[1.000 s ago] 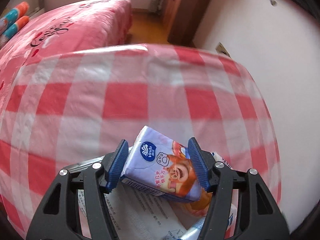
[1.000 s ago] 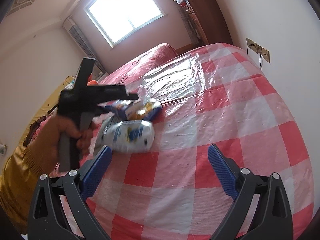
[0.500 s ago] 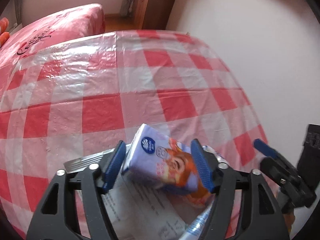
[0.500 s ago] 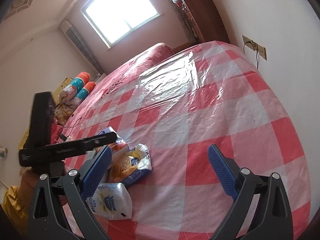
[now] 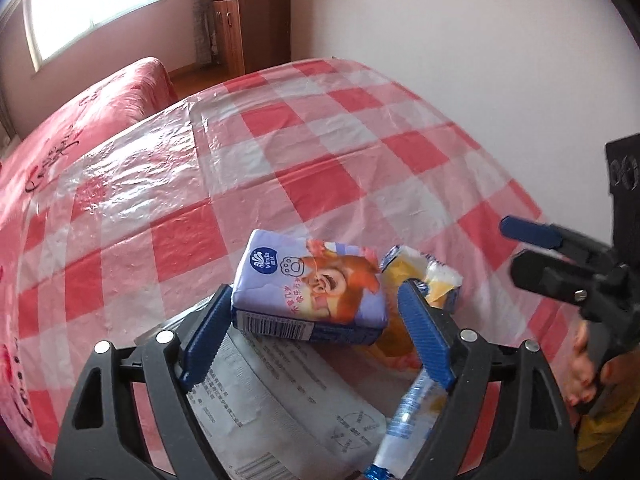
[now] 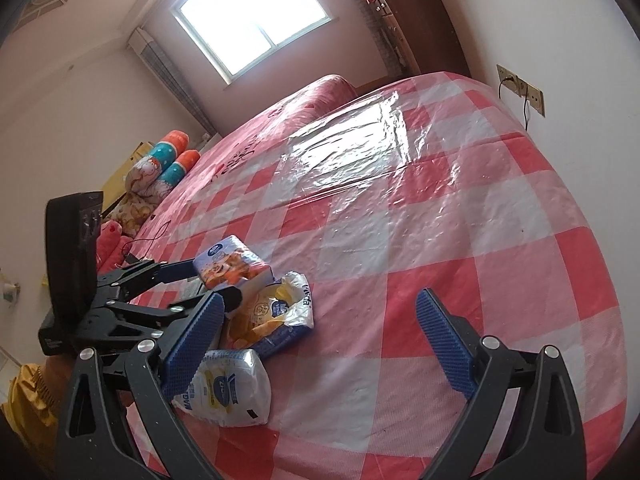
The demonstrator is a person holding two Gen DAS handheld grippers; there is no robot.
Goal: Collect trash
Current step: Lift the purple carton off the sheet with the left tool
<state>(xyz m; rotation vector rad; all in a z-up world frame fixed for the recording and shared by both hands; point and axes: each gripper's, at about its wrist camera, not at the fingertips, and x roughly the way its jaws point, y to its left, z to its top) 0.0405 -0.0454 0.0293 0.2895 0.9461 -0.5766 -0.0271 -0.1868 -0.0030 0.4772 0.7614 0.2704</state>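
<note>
A purple tissue pack with a cartoon print lies tilted on a pile of trash on the red-and-white checked plastic cloth. My left gripper straddles the pack. Its jaws are opening, and the right pad stands clear of the pack. Under the pack lie a flat white printed packet and a crumpled yellow-and-blue wrapper. From the right wrist, the pack, the wrapper and a white pouch sit at the left, with the left gripper over them. My right gripper is open and holds nothing.
A bed with a red cover adjoins the cloth at the back, with pillows at the left. A brown wardrobe and a wall socket line the right wall. A hand in a yellow sleeve holds the left gripper.
The left gripper came down to the pile, rolled, and spread its jaws, letting go of the tissue pack. The right gripper stayed put.
</note>
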